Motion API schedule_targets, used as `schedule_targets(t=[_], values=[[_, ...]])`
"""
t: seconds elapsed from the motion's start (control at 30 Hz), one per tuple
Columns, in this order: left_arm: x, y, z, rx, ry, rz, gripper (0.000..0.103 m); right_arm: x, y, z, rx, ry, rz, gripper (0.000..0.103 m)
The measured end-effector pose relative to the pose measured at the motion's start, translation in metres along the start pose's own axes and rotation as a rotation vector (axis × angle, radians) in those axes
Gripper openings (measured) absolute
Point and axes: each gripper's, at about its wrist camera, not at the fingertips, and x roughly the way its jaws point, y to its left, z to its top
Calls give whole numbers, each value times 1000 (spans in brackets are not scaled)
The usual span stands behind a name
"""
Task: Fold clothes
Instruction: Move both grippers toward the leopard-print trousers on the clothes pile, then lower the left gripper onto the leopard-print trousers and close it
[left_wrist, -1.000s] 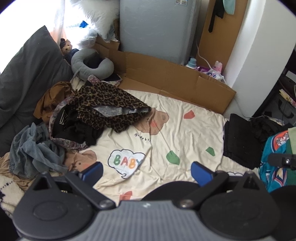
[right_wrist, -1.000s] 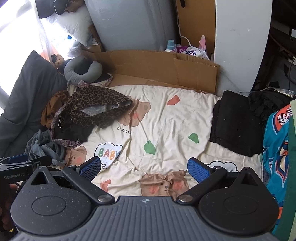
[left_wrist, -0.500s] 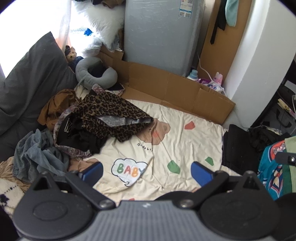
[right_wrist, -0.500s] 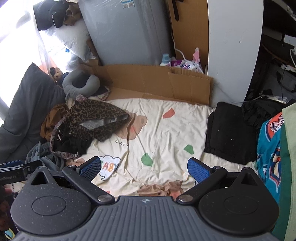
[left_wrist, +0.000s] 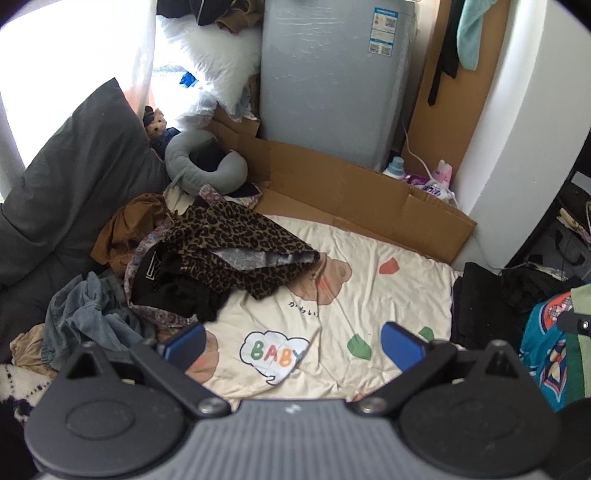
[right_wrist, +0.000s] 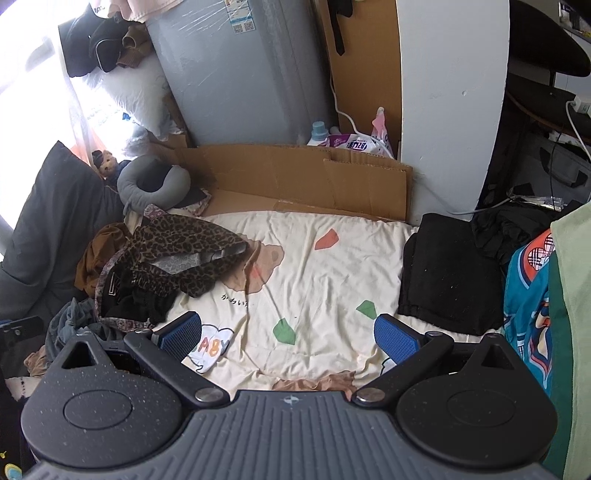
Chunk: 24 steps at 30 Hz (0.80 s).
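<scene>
A heap of unfolded clothes lies at the left of a cream cartoon-print sheet (left_wrist: 332, 295): a leopard-print garment (left_wrist: 236, 240) on top, a black piece (left_wrist: 177, 288) under it, a brown one (left_wrist: 125, 229) behind and a grey-blue one (left_wrist: 81, 317) in front. A folded black garment (right_wrist: 443, 273) rests at the sheet's right edge. My left gripper (left_wrist: 293, 341) hangs open above the sheet's near part, holding nothing. My right gripper (right_wrist: 288, 334) is open too and empty, well above the sheet (right_wrist: 325, 280), with the leopard-print garment (right_wrist: 177, 247) to its left.
A dark grey pillow (left_wrist: 74, 192) and a grey neck pillow (left_wrist: 199, 162) lie at the left. Flattened cardboard (left_wrist: 351, 199) and a grey appliance (left_wrist: 332, 81) stand behind the sheet. A white wall corner (right_wrist: 450, 103) rises at the right. Teal patterned fabric (right_wrist: 532, 295) hangs at the right edge.
Both grippers have risen and pulled back from the sheet, so more of the room behind shows. Both stay open and empty. The clothes have not moved.
</scene>
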Motion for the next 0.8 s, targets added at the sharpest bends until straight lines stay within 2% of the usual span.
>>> schedule_targets(t=[0.37,0.6,0.8], values=[[25,23,18,-13,2,-5,102,30,-4,15,39,-17,1,103],[49,42,35,-54,-9,-8,101,48,-1,34,20,-58,13,103],[74,57,51,-71,-17,-2,99,73,-1,52,2,-57,24,103]])
